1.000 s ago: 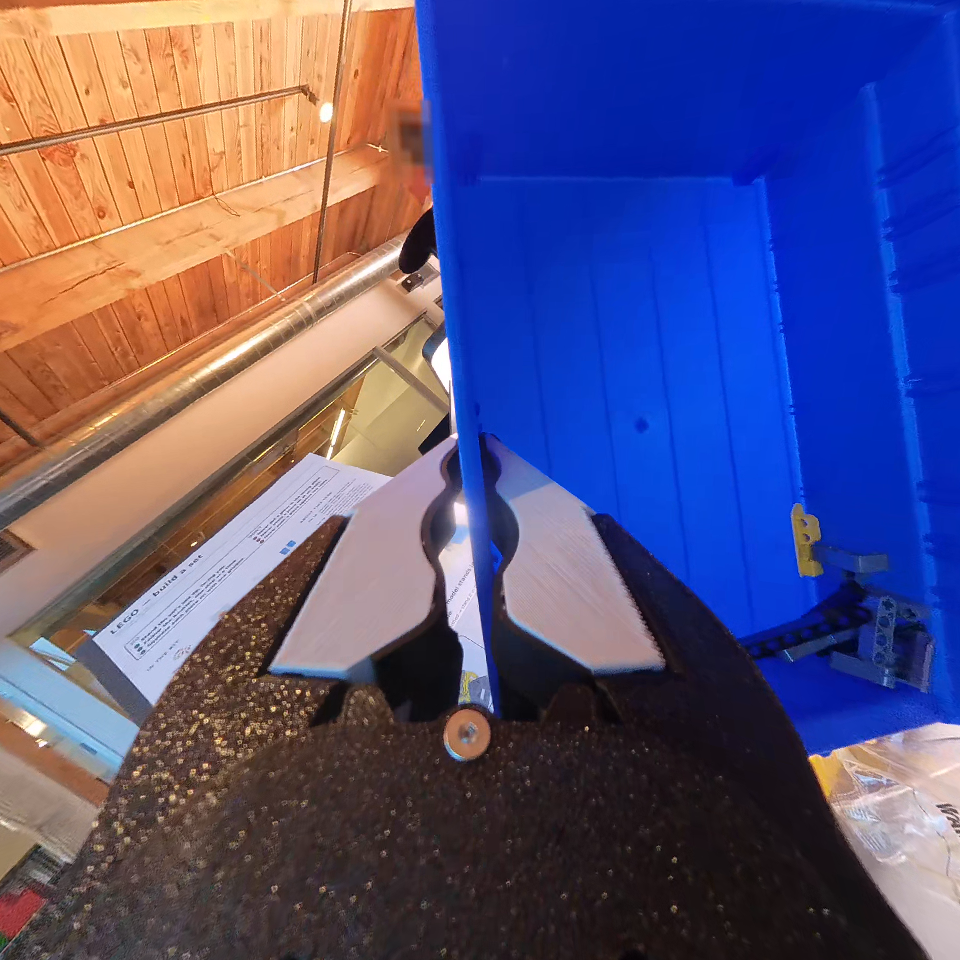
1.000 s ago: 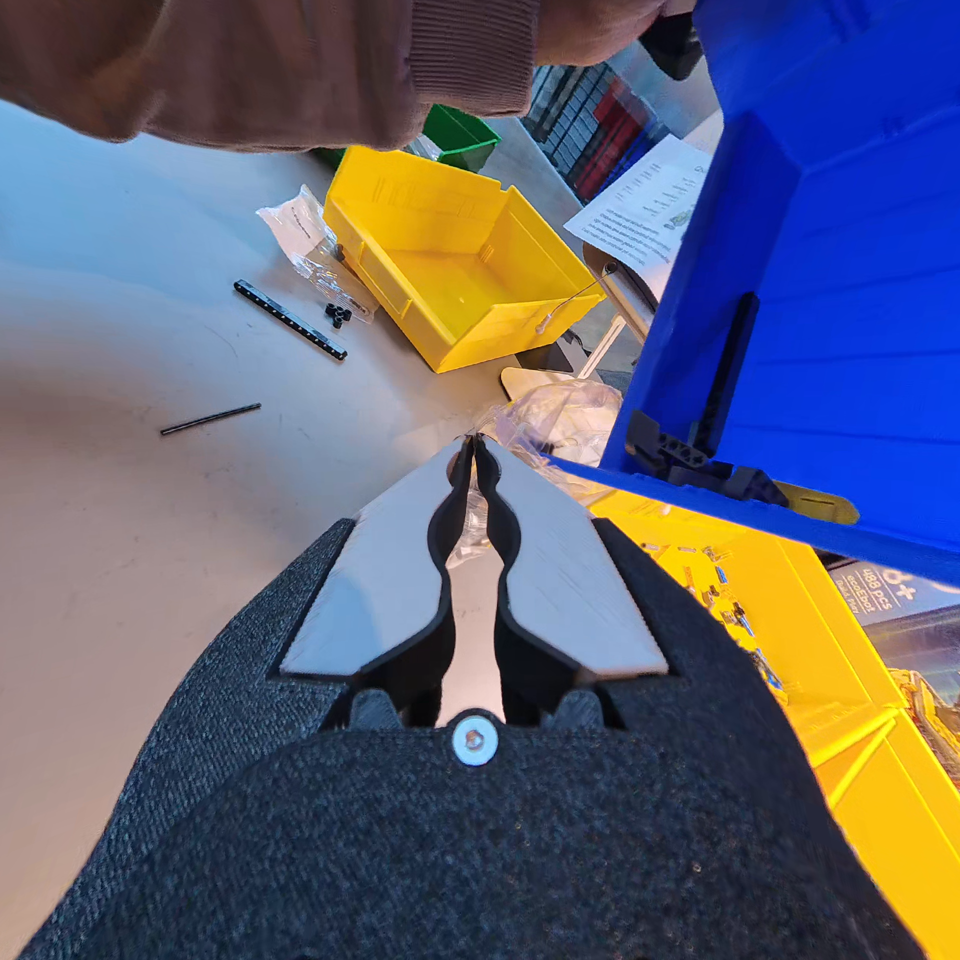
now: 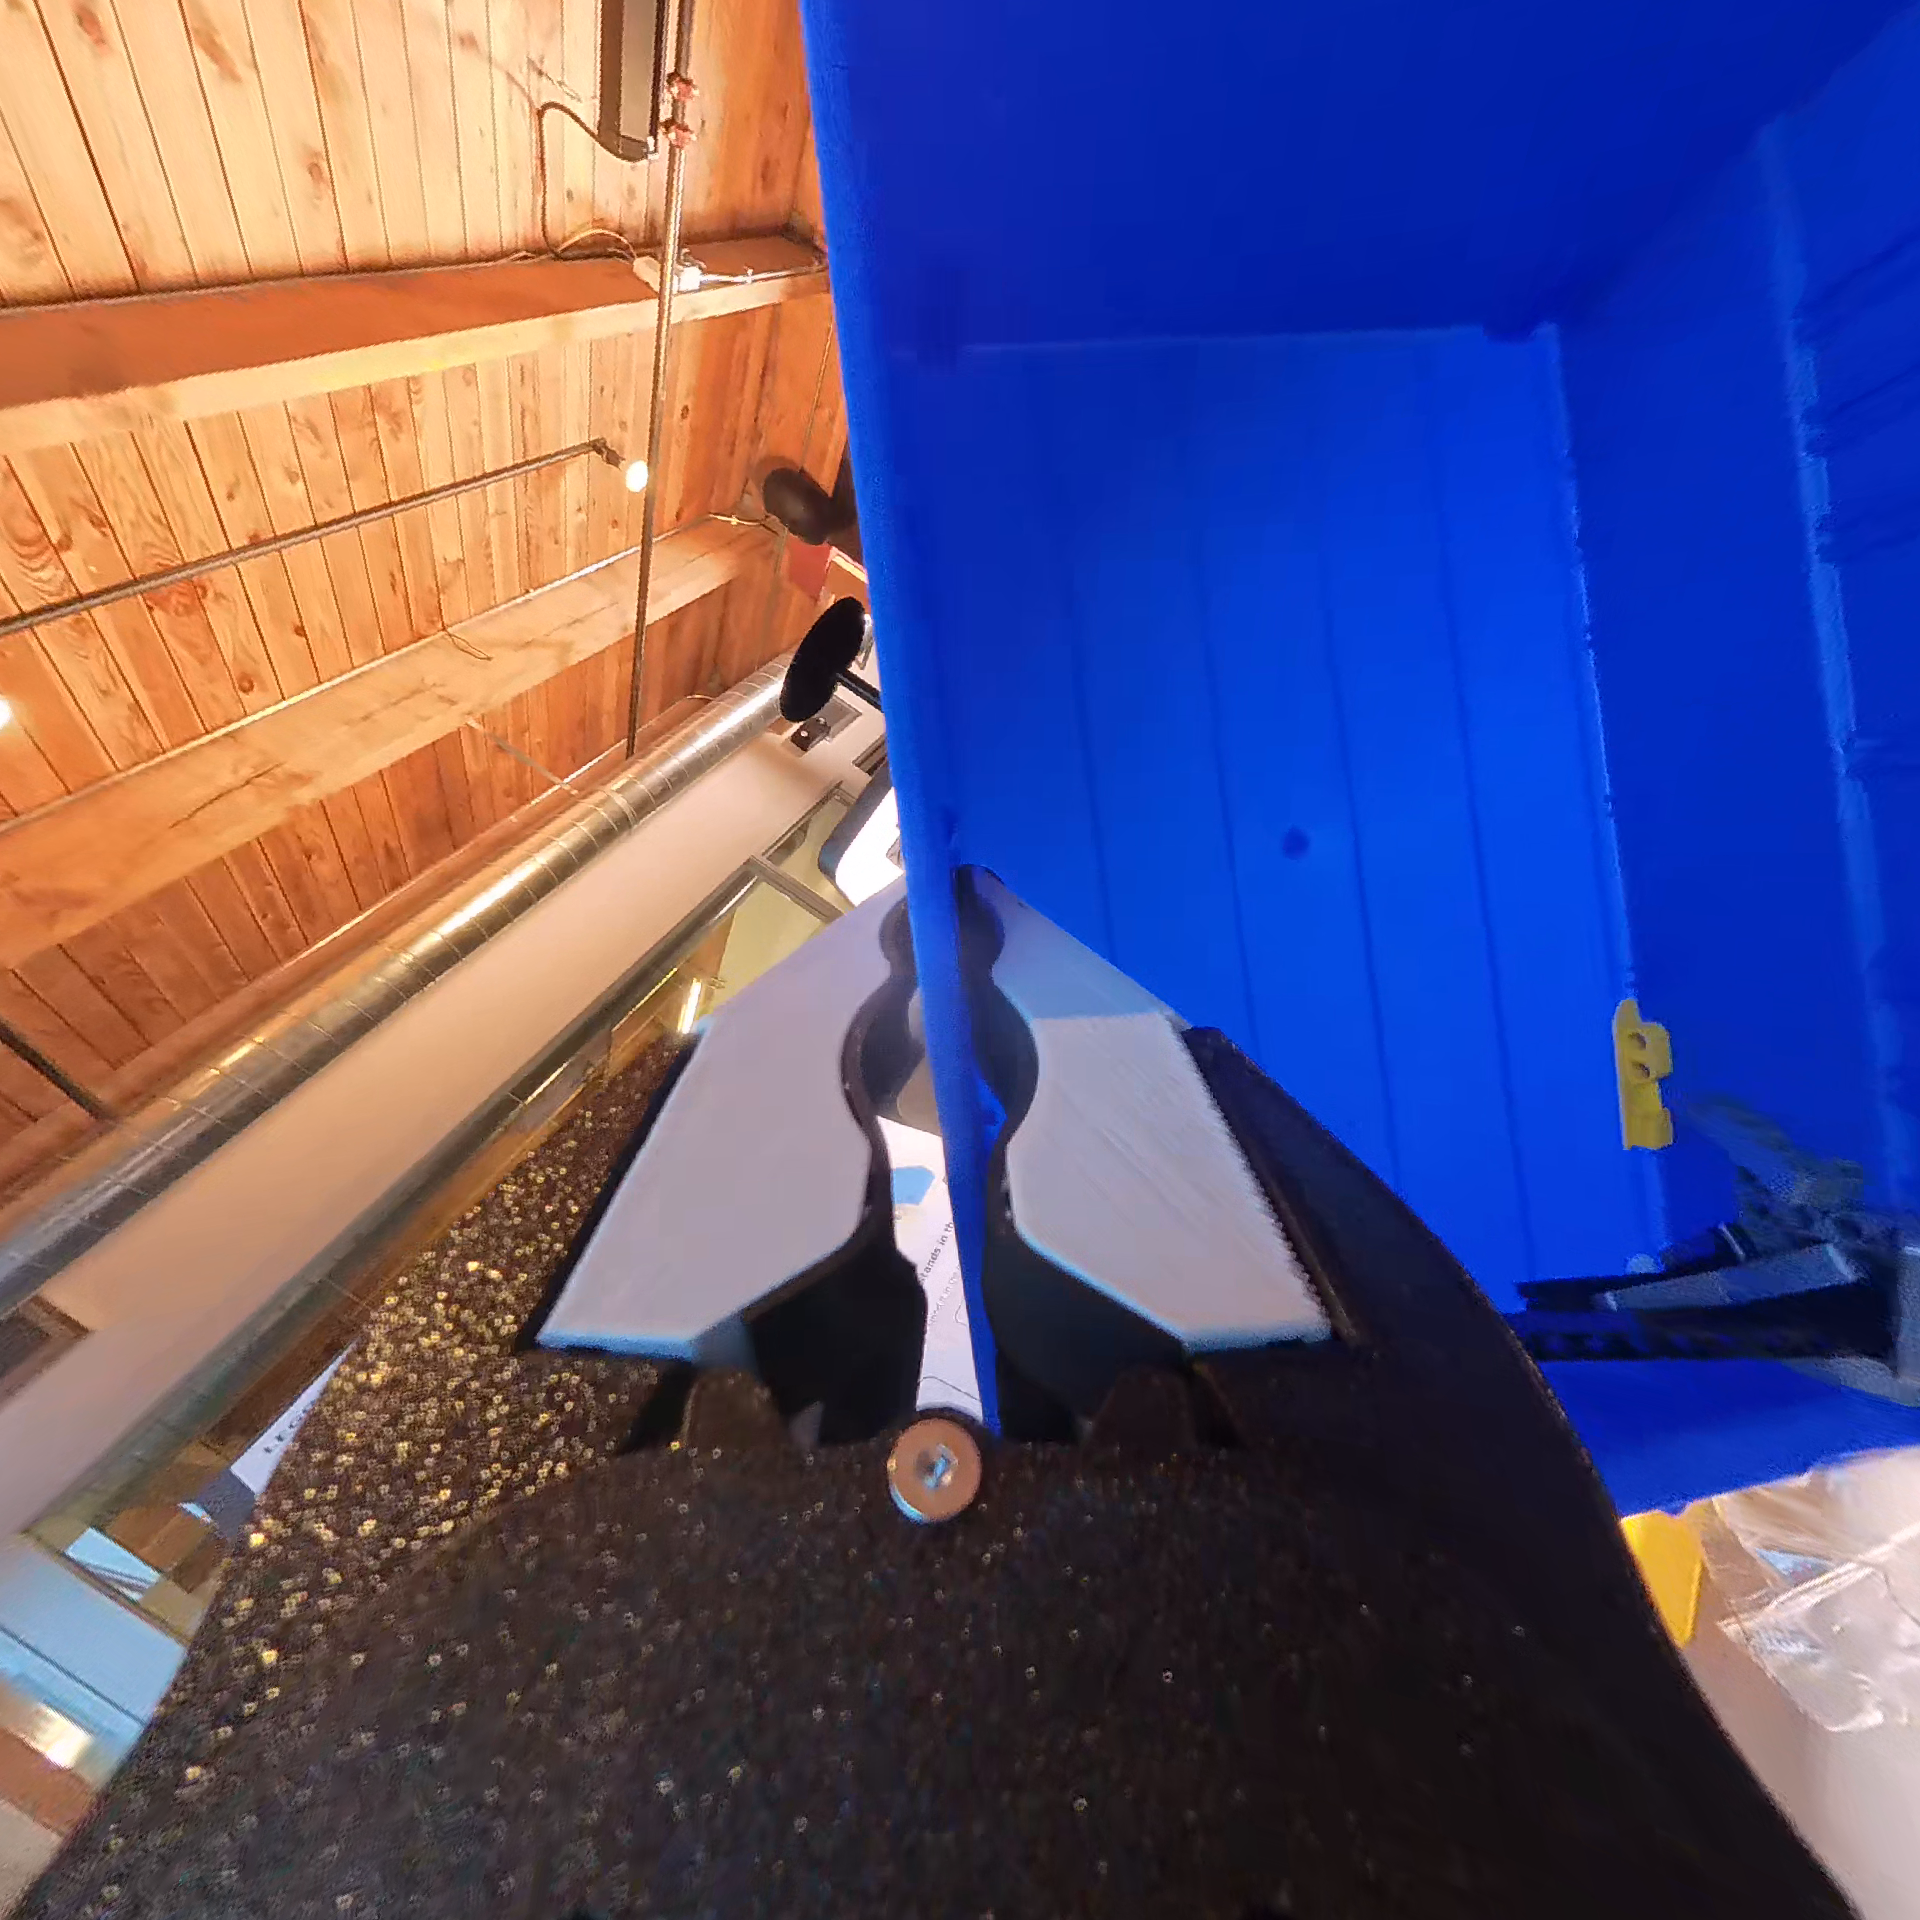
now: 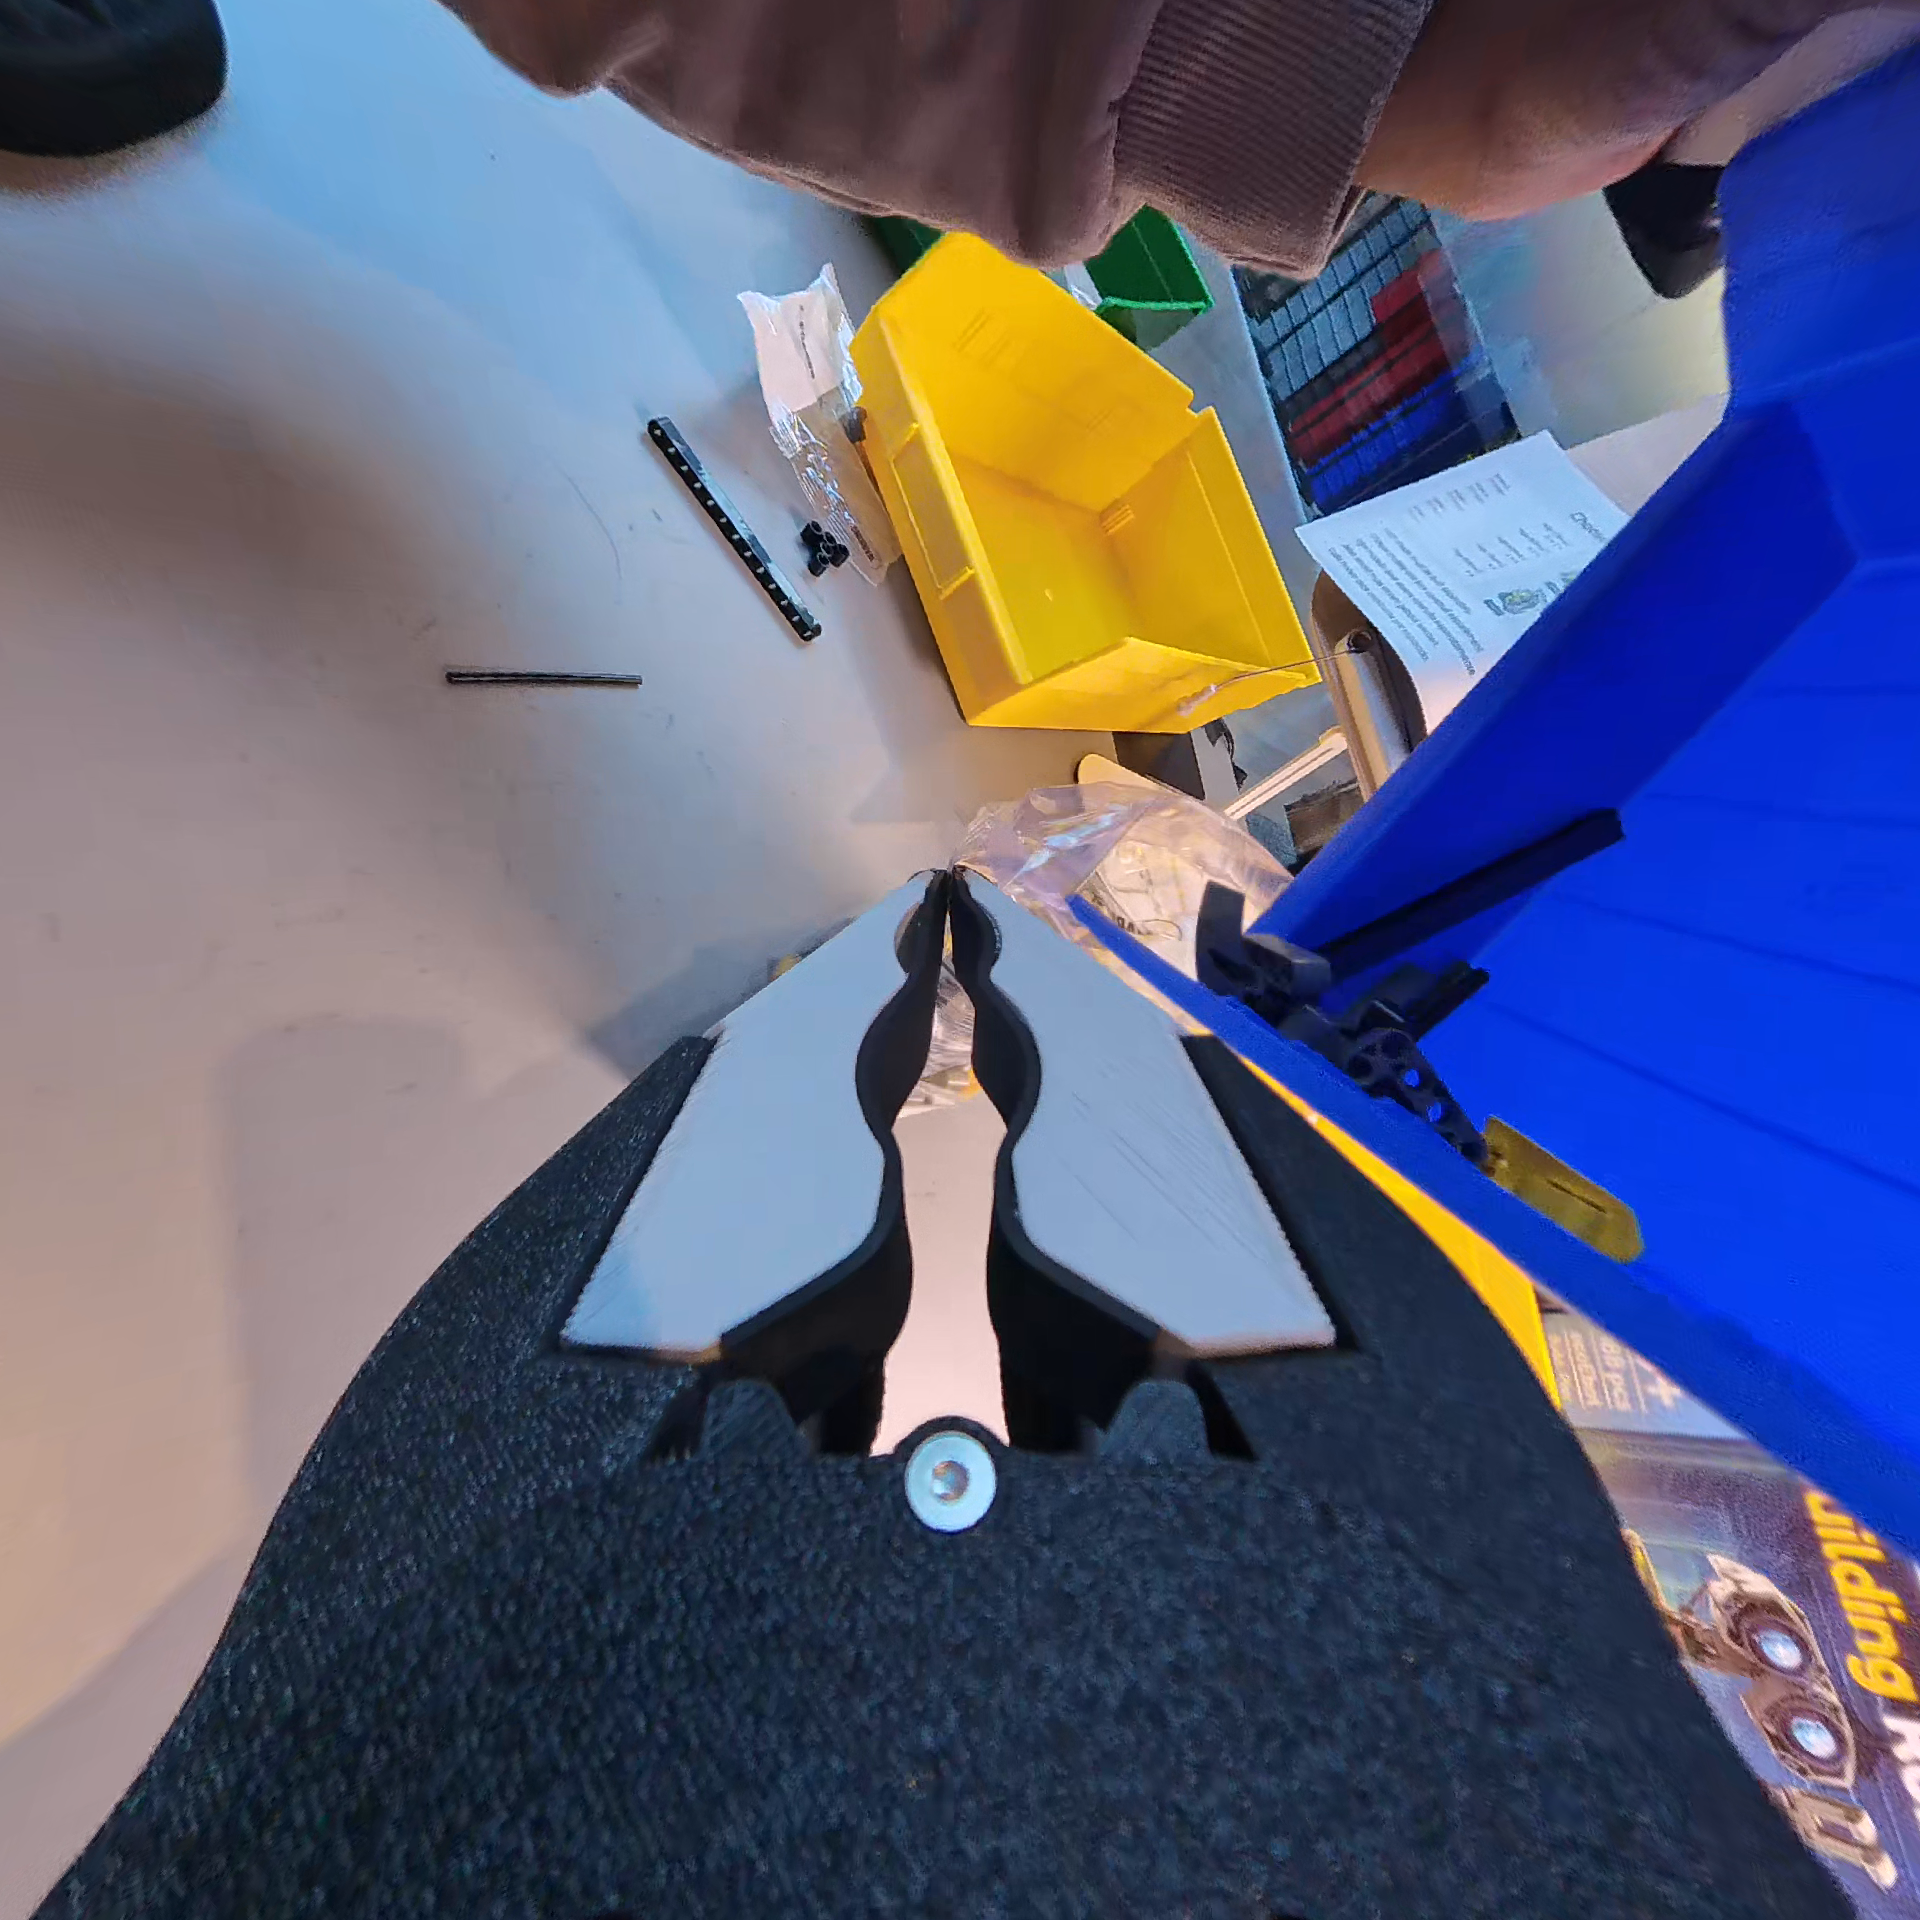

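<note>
Your left gripper (image 3: pixel 940 935) is pointing steeply upward, toward the wooden ceiling (image 3: pixel 312 520), and its two fingers are clamping the thin side wall of the blue bin (image 3: pixel 1299 675). You are holding the bin tilted in the air, so its small parts (image 3: pixel 1766 1278) are gathering in the low right corner, with one yellow piece (image 3: pixel 1642 1075) lying against the wall above them.

Your right gripper (image 4: pixel 948 883) is pointing down at the pale table (image 4: pixel 312 935), with its fingertips pressed together on nothing, just beside a clear plastic bag (image 4: pixel 1101 842). The blue bin is hanging at its right, above a yellow tray (image 4: pixel 1496 1299). Your sleeve (image 4: pixel 987 114) is reaching across the far side. Farther away an empty yellow bin (image 4: pixel 1060 520), a black strip with holes (image 4: pixel 732 528) and a thin black rod (image 4: pixel 543 678) are lying on the table.
</note>
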`<state>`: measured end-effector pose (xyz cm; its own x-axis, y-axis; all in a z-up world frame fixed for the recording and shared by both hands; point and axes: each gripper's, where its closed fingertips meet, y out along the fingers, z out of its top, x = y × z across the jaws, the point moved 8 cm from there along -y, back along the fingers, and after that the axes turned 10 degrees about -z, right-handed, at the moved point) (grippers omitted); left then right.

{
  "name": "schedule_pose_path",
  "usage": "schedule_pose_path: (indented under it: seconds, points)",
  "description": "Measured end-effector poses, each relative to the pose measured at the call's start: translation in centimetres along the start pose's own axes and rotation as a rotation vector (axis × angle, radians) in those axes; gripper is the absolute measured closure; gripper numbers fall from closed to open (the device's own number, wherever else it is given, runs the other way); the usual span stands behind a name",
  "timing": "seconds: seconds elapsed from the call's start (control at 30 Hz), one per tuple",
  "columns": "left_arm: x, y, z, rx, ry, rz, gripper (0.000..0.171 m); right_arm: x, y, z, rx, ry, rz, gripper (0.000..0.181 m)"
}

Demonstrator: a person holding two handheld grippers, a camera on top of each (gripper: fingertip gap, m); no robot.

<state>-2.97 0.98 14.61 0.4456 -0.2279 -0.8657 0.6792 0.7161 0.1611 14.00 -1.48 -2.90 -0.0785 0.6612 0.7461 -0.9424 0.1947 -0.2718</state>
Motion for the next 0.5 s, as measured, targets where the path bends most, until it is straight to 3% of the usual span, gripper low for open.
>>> schedule_pose_path:
  seconds: [0.3,0.5]
  points:
    - [0.1,-2.4,1.9,-0.025,0.149,0.043,0.171,0.1,-0.1,0.1,-0.006,-0.037,0.000,0.181]
    - [0.9,-2.0,2.4,-0.033,0.197,0.067,0.169,-0.8,0.6,0.6,0.001,-0.069,0.028,0.181]
